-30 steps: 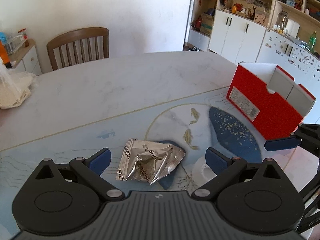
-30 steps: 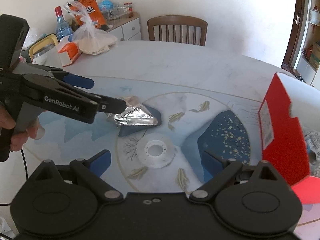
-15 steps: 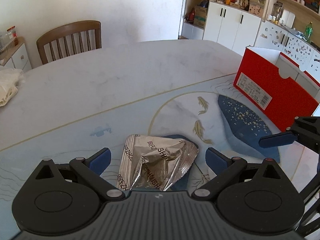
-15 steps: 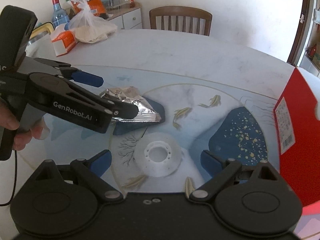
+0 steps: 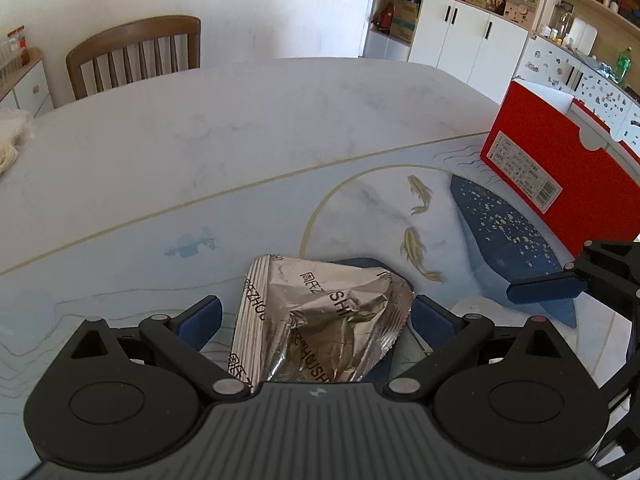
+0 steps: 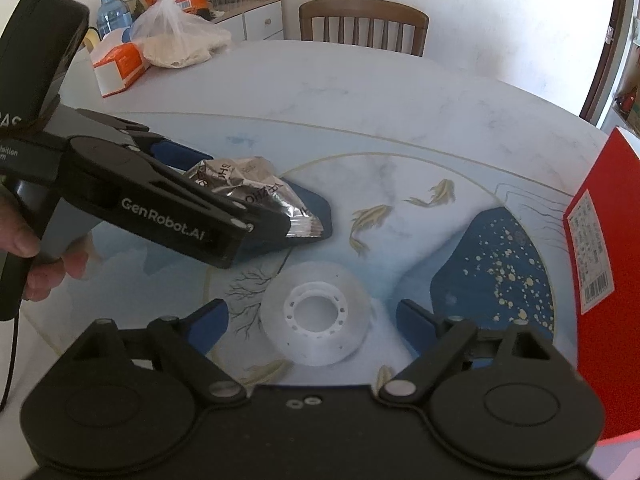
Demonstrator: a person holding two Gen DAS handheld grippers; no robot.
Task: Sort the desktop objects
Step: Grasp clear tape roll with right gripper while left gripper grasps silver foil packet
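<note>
A crumpled silver foil packet (image 5: 320, 320) lies on the fish-pattern table mat (image 5: 380, 208). My left gripper (image 5: 316, 318) is open and low, one finger on each side of the packet. In the right wrist view the same packet (image 6: 248, 184) shows between the left gripper's black fingers (image 6: 224, 216), which a hand (image 6: 24, 248) holds. A clear tape roll (image 6: 316, 316) lies flat on the mat. My right gripper (image 6: 312, 320) is open with a finger either side of the roll. A red cardboard box (image 5: 560, 176) stands open at the right.
A wooden chair (image 6: 364, 24) stands at the table's far side. A plastic bag of food (image 6: 180, 40), an orange carton (image 6: 120, 64) and a bottle (image 6: 110, 8) crowd the far left corner. White cabinets (image 5: 468, 40) line the back wall.
My left gripper has moved forward and down until the foil packet sits between its fingers. My right gripper has come closer to the tape roll, which now lies between its pads.
</note>
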